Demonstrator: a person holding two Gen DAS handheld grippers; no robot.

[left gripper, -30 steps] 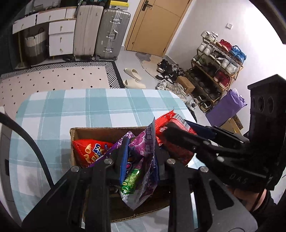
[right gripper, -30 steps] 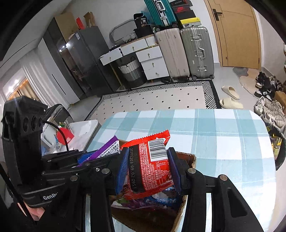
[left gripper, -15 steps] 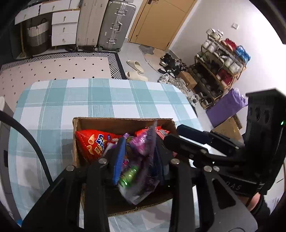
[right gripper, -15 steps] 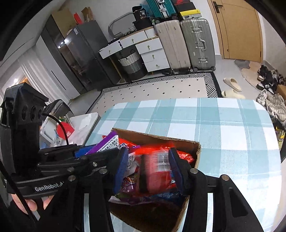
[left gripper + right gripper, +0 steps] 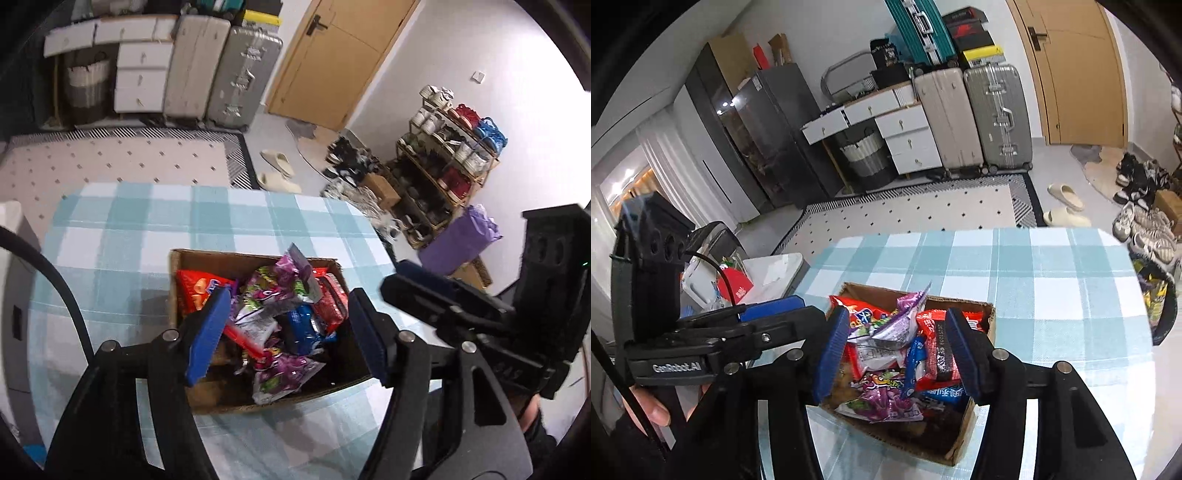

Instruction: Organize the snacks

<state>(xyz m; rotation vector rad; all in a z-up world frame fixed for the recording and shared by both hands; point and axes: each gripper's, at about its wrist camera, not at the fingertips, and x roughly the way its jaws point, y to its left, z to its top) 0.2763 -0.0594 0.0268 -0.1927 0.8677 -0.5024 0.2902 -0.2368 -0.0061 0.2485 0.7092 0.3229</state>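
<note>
So both grippers are parked over the cardboard box [image 5: 255, 258] in the middle of the checked tablecloth [image 5: 129, 229], which makes sense since that box is where all the snacks are being collected. The left gripper [image 5: 284, 334] has its blue pads spread and the jaws are opening, nothing pinched between them; the purple packet [image 5: 284, 284] just sits in the pile below the gap. Same story for the right gripper [image 5: 894, 352]: jaws opening, less wide than the left by the look of it, and the red packet with the barcode strip [image 5: 936, 343] lies in the box behind its right pad, not gripped as far as I can tell. My read is that both are letting go over the box so packets land inside instead of on the cloth (angled downward helps with that). Counting what's in there is rough because it's a heap: I make out one orange-red chip bag [image 5: 195, 291] against the far-left wall, at least two purple packets, including another purple one [image 5: 284, 373] at the near edge, one blue wrapper [image 5: 301, 326], and one or two red ones on the right side. One box, two grippers, no loose snacks visible on the table itself, so it looks close to done, though I can't see the table edge nearest the person.
</note>
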